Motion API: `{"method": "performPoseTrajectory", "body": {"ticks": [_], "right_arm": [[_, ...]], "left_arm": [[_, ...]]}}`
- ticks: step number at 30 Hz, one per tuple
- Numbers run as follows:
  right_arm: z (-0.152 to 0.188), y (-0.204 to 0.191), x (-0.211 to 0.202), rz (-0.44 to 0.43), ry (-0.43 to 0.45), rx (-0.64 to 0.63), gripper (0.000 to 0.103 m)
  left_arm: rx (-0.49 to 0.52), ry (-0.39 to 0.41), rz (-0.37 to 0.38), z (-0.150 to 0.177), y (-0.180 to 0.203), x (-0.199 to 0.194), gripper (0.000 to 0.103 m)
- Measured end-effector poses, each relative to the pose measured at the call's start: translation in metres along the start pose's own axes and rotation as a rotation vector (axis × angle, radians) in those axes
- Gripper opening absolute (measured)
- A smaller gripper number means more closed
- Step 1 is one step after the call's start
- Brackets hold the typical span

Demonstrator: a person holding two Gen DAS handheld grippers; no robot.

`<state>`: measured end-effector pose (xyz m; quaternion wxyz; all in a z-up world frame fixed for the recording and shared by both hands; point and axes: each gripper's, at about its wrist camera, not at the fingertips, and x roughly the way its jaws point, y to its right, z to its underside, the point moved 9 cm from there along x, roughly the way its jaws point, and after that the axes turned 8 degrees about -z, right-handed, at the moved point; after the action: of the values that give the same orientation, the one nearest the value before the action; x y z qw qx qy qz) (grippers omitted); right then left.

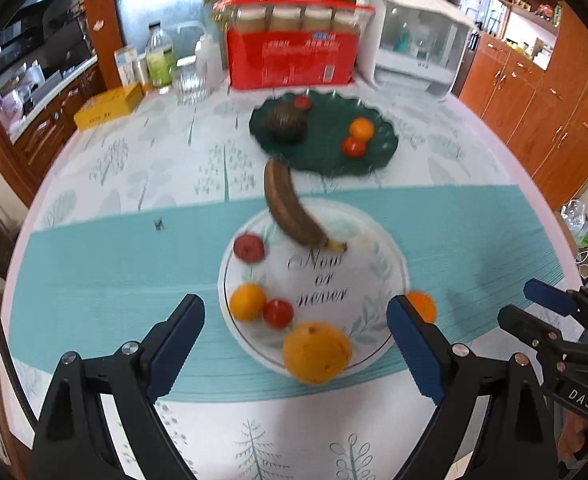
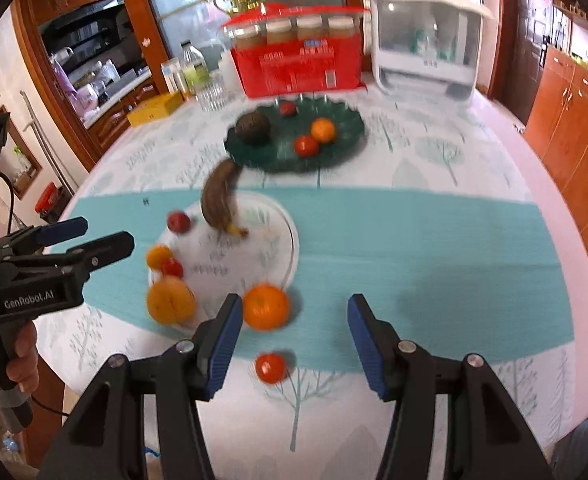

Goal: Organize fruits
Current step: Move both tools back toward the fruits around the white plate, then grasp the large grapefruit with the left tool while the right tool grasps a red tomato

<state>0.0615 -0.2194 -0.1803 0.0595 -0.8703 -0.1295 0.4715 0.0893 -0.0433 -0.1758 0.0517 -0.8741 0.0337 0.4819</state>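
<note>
A white plate (image 1: 374, 276) holds a brown banana (image 1: 290, 208), a red apple (image 1: 249, 247), a small orange (image 1: 247, 302), a tomato (image 1: 278, 313) and a big orange (image 1: 317, 353). My left gripper (image 1: 296, 340) is open just above the plate's near edge. A green plate (image 1: 326, 156) behind holds a brown fruit (image 1: 286, 122), an orange and small red fruits. My right gripper (image 2: 294, 340) is open over the cloth. An orange (image 2: 266, 306) lies just ahead of its left finger and a tomato (image 2: 270, 367) lies between the fingers, both off the white plate (image 2: 270, 216).
A red box of jars (image 1: 292, 56), a white cabinet (image 1: 414, 36), bottles and glasses (image 1: 192, 84) and a yellow box (image 1: 108, 106) stand along the table's far side. Wooden cupboards (image 1: 542, 112) are to the right.
</note>
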Motion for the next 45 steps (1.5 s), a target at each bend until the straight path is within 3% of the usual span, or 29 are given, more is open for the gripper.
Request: {"method": "performPoseTrajectory", "body": {"ticks": [9,13,24,33,45], "right_arm": [[0.044,0.01,0.038,-0.001,-0.085,0.03,0.055],[0.052,0.004,0.044,-0.028,-0.099,0.026,0.055],[0.062,-0.018,0.064,-0.049,-0.123,-0.041,0.054],[0.064,-0.016,0.072,-0.042,-0.141,-0.057,0.027],[0.052,-0.021,0.061,-0.054,-0.112,-0.074,0.026]], "left_arm": [[-0.036,-0.08,0.009,0.04,-0.003,0.043,0.092],[-0.059,-0.088,0.021,0.044,-0.004,0.05,0.092],[-0.047,-0.115,0.065,0.05,0.011,0.06,0.079],[-0.051,-0.16,0.101,0.059,0.024,0.073,0.055],[-0.041,-0.159,0.096,0.061,0.024,0.066,0.05]]}}
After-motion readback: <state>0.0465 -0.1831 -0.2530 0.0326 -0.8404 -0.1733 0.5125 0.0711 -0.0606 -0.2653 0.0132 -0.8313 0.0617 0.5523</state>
